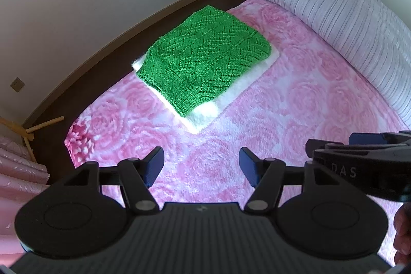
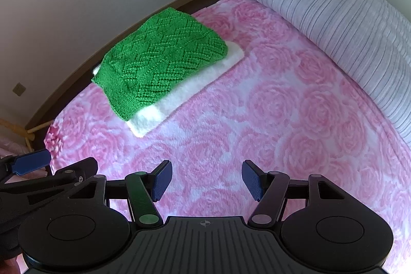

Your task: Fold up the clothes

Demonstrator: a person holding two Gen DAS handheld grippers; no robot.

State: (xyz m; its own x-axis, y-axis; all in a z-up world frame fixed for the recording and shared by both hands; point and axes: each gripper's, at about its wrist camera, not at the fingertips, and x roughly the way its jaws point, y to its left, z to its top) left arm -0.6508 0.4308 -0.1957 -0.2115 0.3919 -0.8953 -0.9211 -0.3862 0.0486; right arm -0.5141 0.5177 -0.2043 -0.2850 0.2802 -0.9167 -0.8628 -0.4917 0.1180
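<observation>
A folded green knitted garment (image 1: 205, 53) (image 2: 159, 60) lies on top of a folded white fluffy garment (image 1: 231, 96) (image 2: 190, 86), stacked on the pink rose-patterned bed (image 1: 282, 99) (image 2: 282, 99) near its far left side. My left gripper (image 1: 201, 166) is open above the blanket, well short of the stack, with nothing between its fingers. My right gripper (image 2: 206, 179) is open too, empty, nearer than the stack. Each gripper shows at the edge of the other's view, the right one (image 1: 359, 150) and the left one (image 2: 38, 168).
A rolled grey-white ribbed duvet (image 1: 334, 9) (image 2: 321, 4) runs along the bed's far right side. Dark floor and a wall border the bed on the left. A wooden stand (image 1: 30, 130) and pink fabric (image 1: 18, 171) sit at the lower left.
</observation>
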